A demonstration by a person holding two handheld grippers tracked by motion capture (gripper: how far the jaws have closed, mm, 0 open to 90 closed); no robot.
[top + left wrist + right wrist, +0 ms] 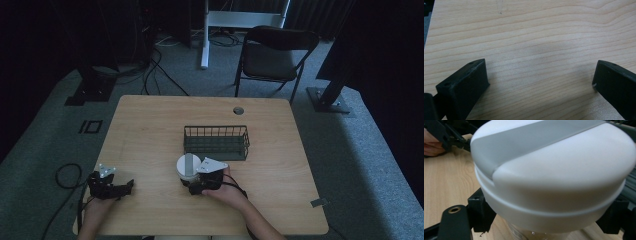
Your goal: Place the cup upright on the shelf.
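**Jaws around the neck of a lidded jar, just in front of the wire basket**

Jaws of the right gripper (196, 186) stand on either side of a white-lidded jar (188, 167), set low under the overhang of its lid. In the right gripper view the two black jaws sit at the left and right of the clear body beneath the white cap (554, 177), close against it; they look closed on it, though the lid hides the contact itself. The left gripper (122, 189) rests well to the left of the jar near the table's front edge, its jaws wide apart over bare wood (536, 50) with nothing between them.

The jar stands upright on the table (150, 125), just in front of the dark wire basket (216, 140) and a little to its left end. Its lid is broad, domed and white, with a grey band (529, 142) running straight across the top.

As a judgement of handling: the lid looks like smooth, hard plastic, so a grip on its rounded rim would tend to slide off. The body below is narrower and transparent, either glass or clear plastic; if glass, it is stiff, possibly heavy and unforgiving of a knock against the basket's wire. Holding under the lid's lip is the sensible place, since the overhang acts as a stop should the jar slip downward. What it holds, and so its weight, cannot be told. With so wide a top, it may tip if lifted off-centre, and the basket rim must be cleared if it goes there.
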